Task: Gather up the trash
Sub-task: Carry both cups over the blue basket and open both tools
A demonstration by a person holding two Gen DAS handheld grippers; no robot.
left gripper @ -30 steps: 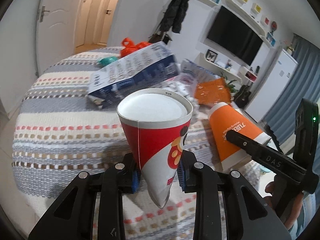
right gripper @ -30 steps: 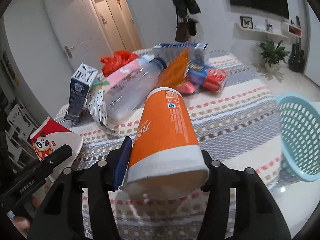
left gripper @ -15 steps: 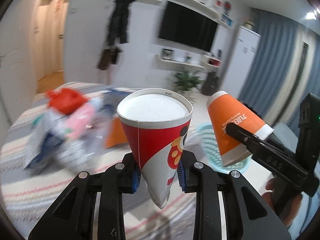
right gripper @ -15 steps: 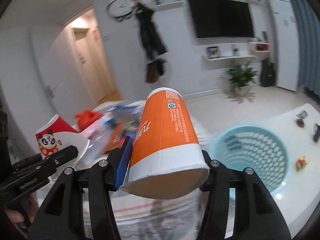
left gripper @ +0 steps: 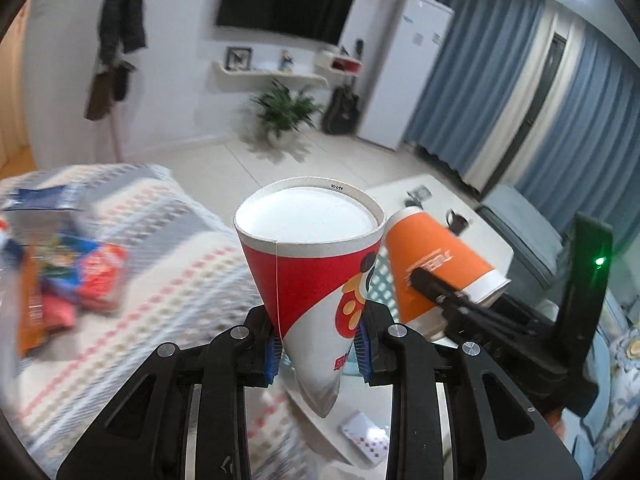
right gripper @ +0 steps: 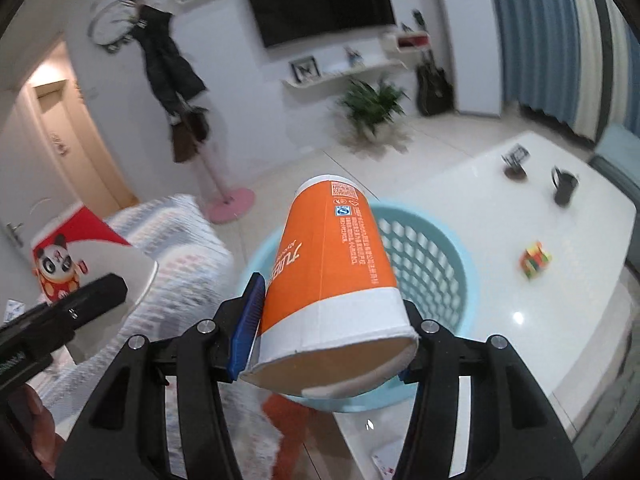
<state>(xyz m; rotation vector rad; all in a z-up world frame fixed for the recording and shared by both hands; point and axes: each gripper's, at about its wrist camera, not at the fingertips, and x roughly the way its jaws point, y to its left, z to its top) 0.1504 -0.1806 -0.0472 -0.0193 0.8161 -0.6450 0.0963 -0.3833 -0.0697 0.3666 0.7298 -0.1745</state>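
Right now the left gripper squeezes a red and white paper cup, squashed to a point at the bottom. The right gripper hugs an orange paper cup lying sideways. Both cups are likely held up for dropping. Past them waits the blue basket, beside the striped table.

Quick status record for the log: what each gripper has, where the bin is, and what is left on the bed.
left gripper: shut on red panda cup, crushed flat at its lower end
right gripper: shut on orange cup
basket: light blue, directly beyond orange cup
bed: blurred wrappers remain
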